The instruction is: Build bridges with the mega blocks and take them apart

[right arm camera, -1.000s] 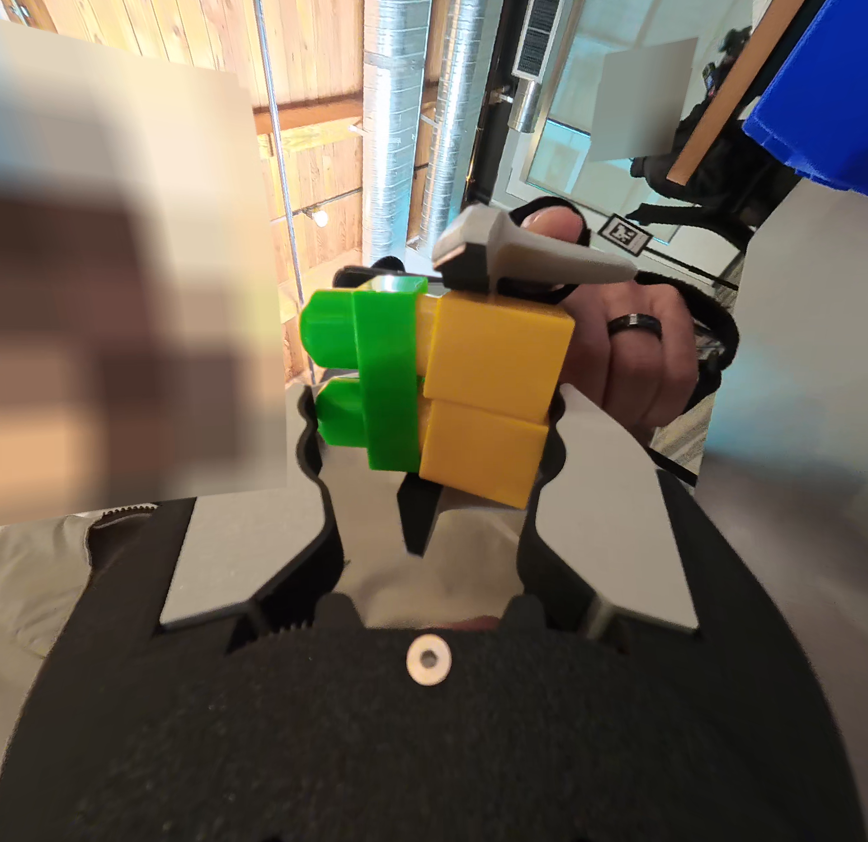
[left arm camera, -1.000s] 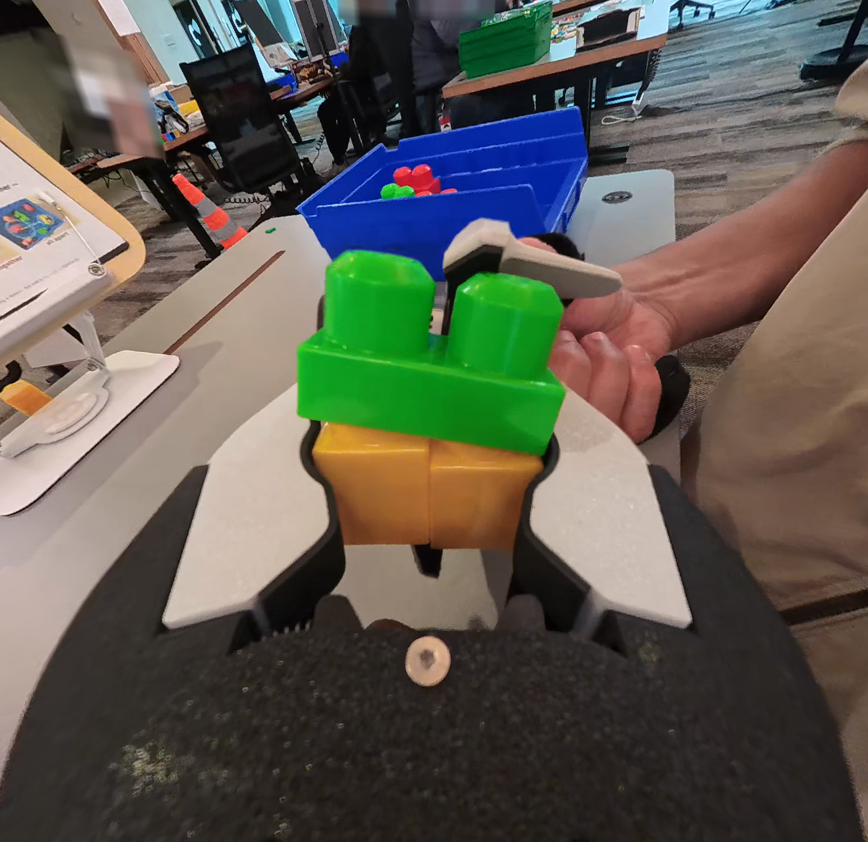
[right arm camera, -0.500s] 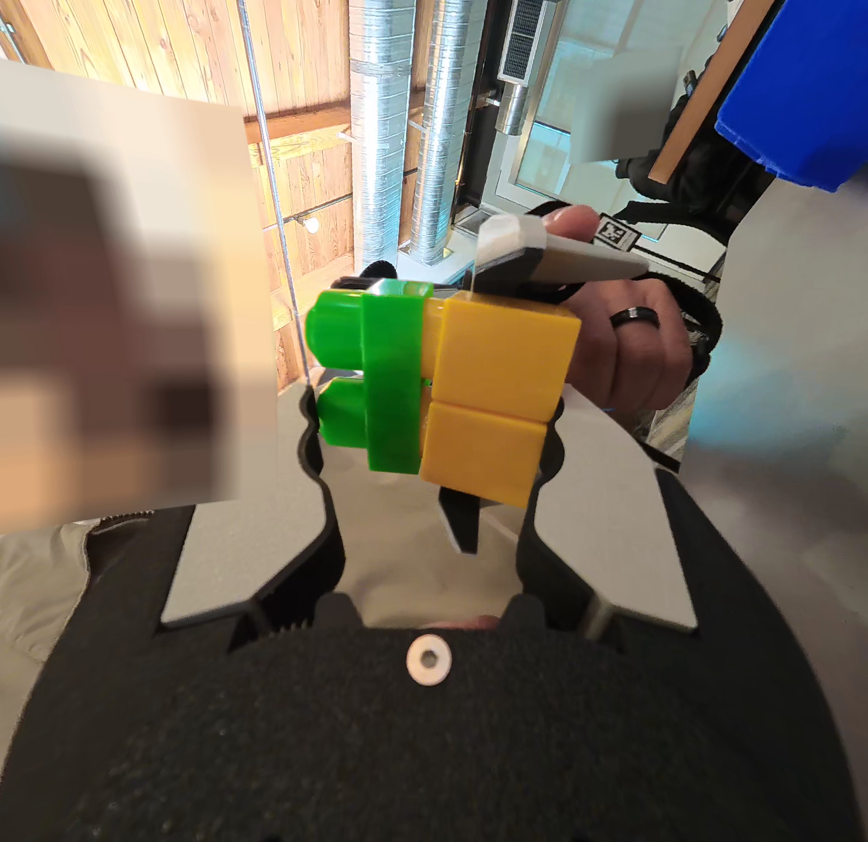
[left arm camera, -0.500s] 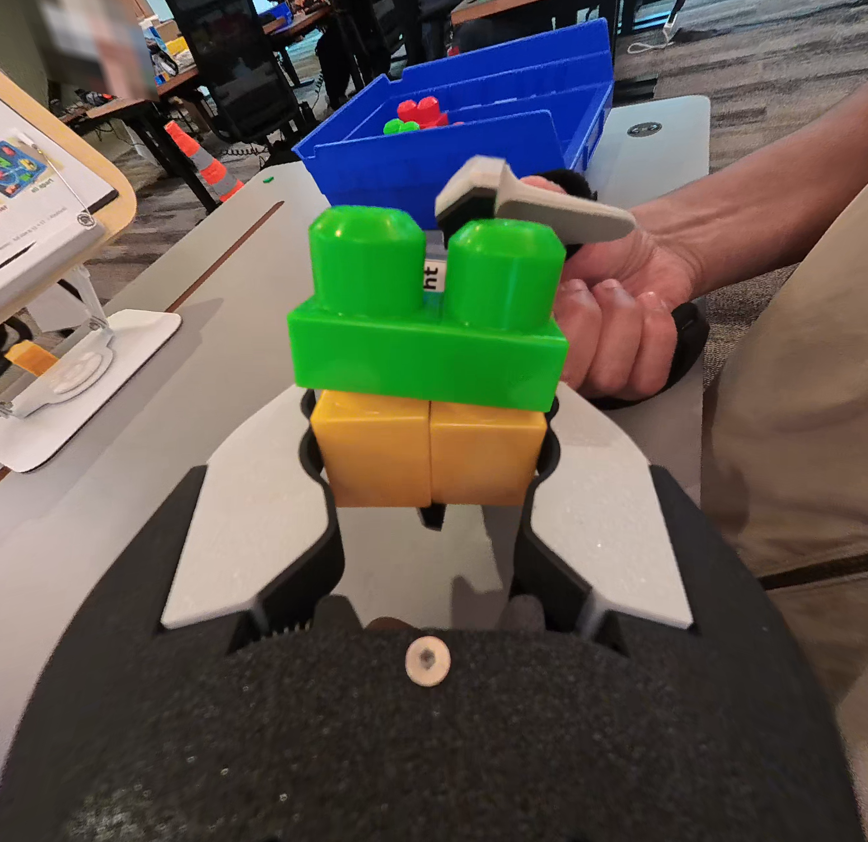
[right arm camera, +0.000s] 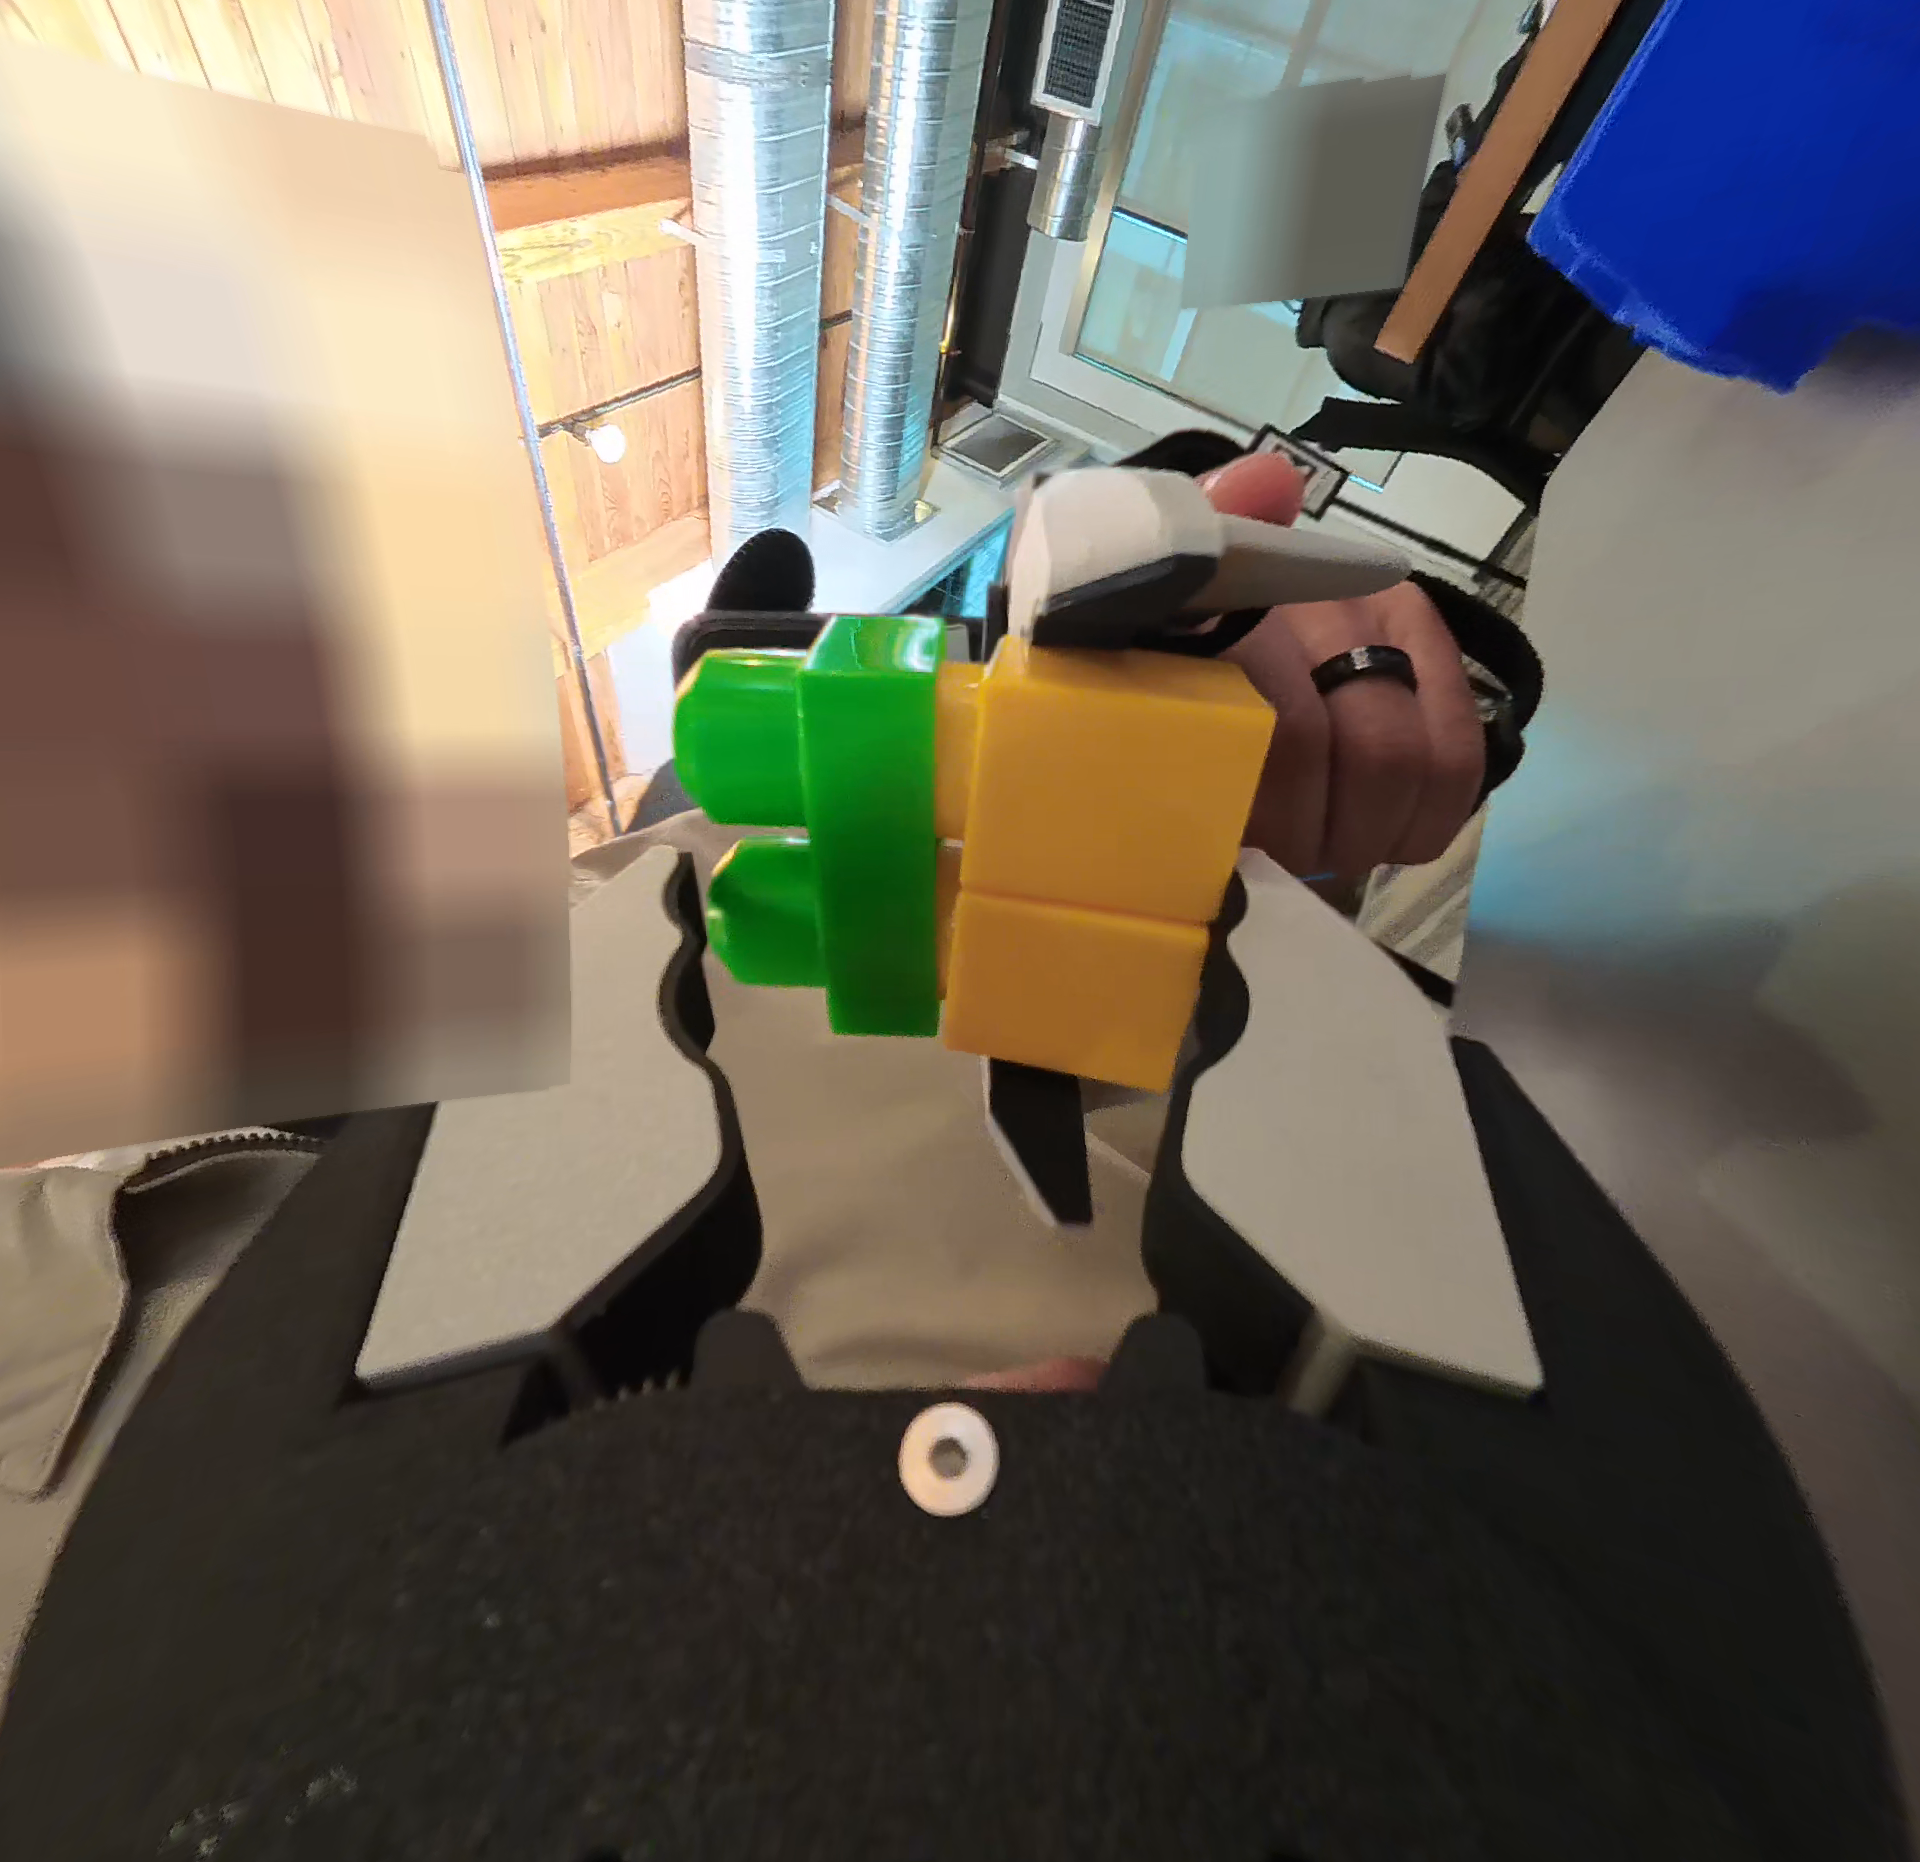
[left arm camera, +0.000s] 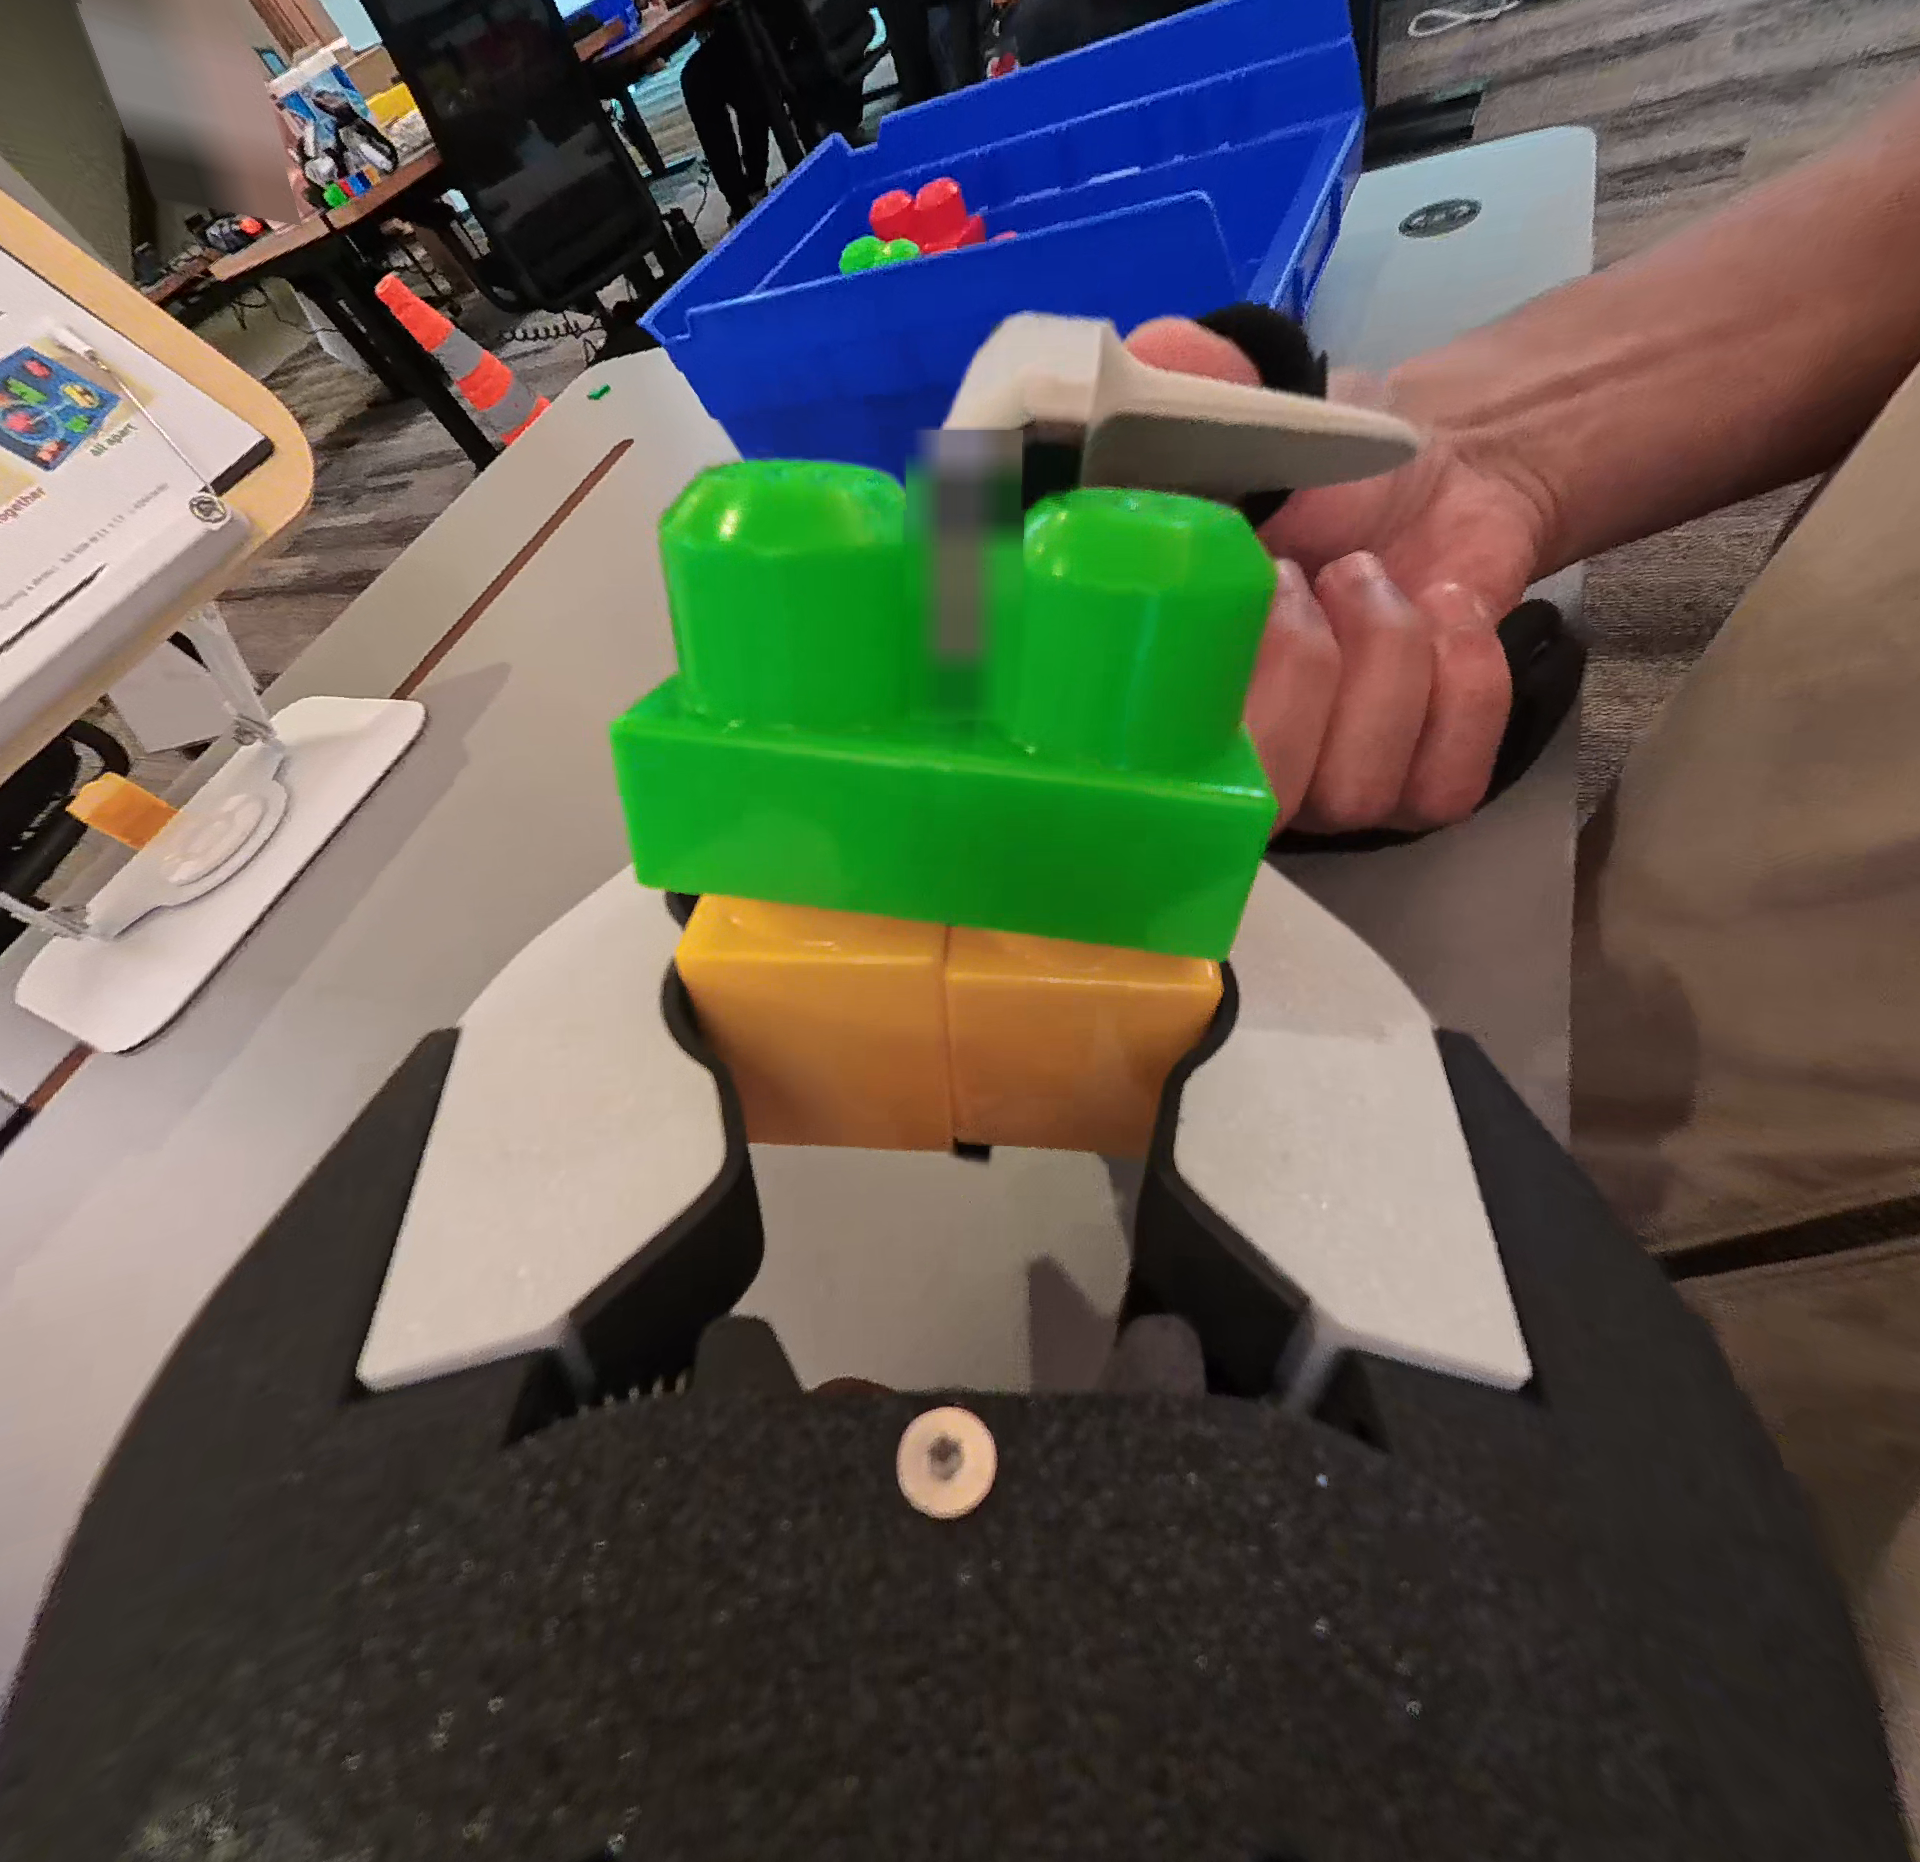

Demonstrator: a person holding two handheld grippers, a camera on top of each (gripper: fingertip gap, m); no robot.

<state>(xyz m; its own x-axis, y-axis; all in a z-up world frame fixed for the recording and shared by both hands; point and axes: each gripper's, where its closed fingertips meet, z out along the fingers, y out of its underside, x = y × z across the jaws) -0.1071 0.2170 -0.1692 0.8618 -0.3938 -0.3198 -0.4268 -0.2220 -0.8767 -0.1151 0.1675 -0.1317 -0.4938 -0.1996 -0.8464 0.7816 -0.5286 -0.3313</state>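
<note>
My right tool frames a sideways block stack: the green block with its studs pointing left, pressed against the two yellow blocks. My left tool grips the yellow pair from the far side, held by my ringed hand. A blue bin shows upper right.

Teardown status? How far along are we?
Done: loose red and green blocks lie in the blue bin. In hand: left tool clamps the two yellow blocks; green block still sits on them, right tool around the stack. Left: pull green off, split the yellows.
</note>
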